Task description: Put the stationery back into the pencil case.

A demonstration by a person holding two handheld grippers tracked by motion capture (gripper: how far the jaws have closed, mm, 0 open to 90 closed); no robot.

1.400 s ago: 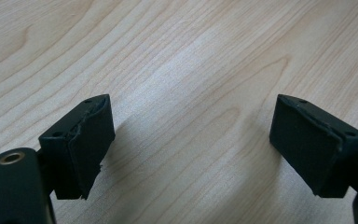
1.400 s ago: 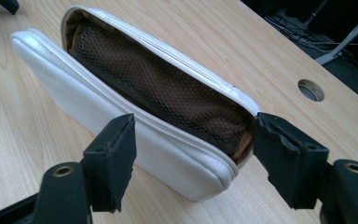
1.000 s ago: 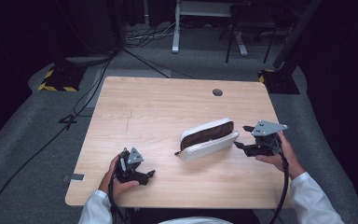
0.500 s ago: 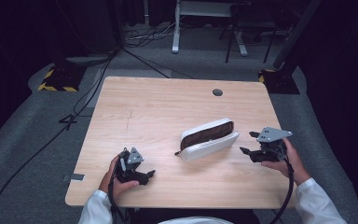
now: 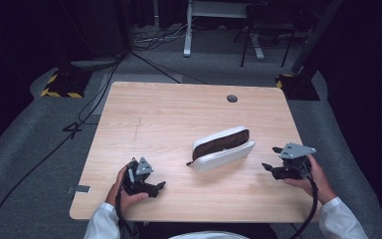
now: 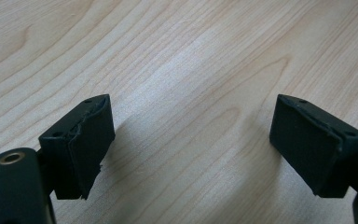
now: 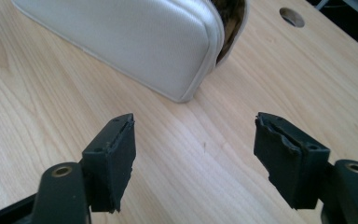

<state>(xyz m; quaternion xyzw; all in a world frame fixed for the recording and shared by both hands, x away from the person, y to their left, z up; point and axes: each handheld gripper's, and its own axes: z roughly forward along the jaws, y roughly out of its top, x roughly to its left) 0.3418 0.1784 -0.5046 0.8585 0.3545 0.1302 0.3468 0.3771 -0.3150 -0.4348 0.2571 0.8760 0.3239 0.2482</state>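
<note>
In the right gripper view the white case (image 7: 121, 42) is cut off by the top edge, and its dark inside (a narrow slit) is too shadowed to be made out. In the high view both sleeves (image 5: 102, 224) are cut off at the bottom edge.

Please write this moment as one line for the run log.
left gripper: open, empty, near table edge | right gripper: open, empty, right of case | case: white, unzipped, on table, untouched
</note>
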